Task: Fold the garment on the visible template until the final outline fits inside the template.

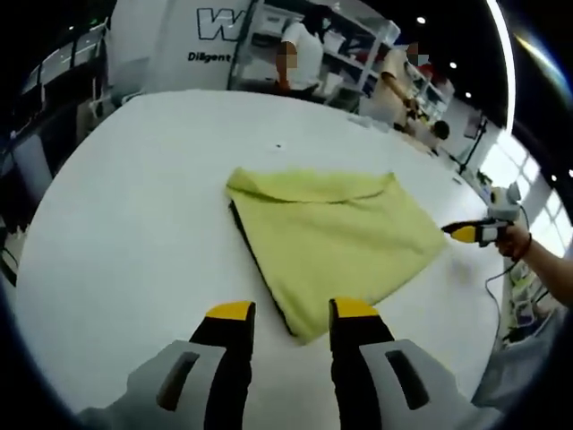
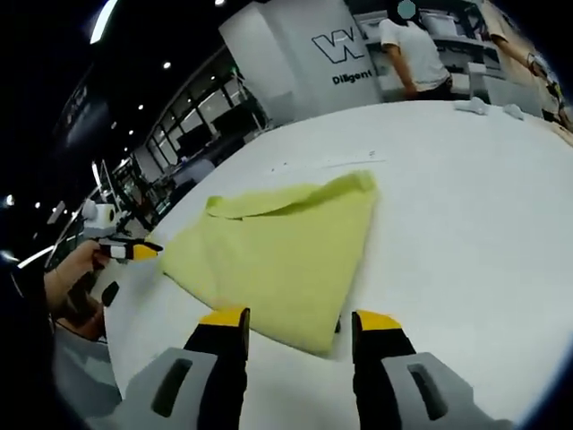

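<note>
Where the left gripper (image 1: 291, 311) rises in the left gripper view, jaws parted and holding nothing, hovering just short of the near corner of the yellow-green garment (image 1: 331, 242). Folded into a rough square, flat on the white worktop (image 1: 134, 197), a dark template edge (image 1: 255, 260) peeking out along one side. Beyond its far corner, the right gripper (image 1: 466, 233) in a hand (image 1: 515, 240) — yellow tip just beside the cloth, contact not clear. In the right gripper view, right gripper (image 2: 300, 321) likewise spread and empty, the garment (image 2: 277, 251) corner between the jaws; left gripper (image 2: 134, 251) at the cloth's other side. Further off — people (image 1: 300, 54) at shelves (image 1: 358, 45).
</note>
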A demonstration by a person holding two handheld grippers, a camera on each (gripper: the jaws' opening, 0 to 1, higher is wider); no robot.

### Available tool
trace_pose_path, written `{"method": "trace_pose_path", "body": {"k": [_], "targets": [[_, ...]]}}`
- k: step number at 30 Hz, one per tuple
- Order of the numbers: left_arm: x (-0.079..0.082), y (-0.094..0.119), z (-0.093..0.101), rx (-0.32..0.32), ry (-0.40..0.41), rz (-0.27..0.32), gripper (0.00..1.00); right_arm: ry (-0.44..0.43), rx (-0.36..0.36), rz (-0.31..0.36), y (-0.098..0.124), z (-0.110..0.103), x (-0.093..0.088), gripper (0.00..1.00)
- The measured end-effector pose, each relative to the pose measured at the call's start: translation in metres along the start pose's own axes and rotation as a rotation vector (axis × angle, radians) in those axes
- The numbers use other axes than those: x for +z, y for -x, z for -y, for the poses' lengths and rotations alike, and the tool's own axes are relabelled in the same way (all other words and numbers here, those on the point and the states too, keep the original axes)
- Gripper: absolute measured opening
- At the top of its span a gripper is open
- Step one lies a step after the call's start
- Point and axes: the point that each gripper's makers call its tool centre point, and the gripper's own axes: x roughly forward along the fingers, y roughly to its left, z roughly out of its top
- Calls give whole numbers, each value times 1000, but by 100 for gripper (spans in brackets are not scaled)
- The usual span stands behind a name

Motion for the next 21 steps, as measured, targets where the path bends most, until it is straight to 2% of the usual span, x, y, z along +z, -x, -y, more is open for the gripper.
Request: {"method": "trace_pose_path", "body": {"k": [4,9,14,18,21], "targets": [[-11,-1,2,-1,-3,-14,28,-3,7,-9,-1,-1,-6,36],[-23,-4,0,-11,20,-29,21,9,-2,-20,-1,0,-12,28],[-22,-5,4,-38,56,-7,11,-1,-16,-16,-2,4,-15,18],[-26,-7,6,-38,24,-18,2,19,-44,-19,-2,9,-16,7],[-26,-7,7,-49,18,-18,0,27,-45,-22,-2,10,-17,0]]}}
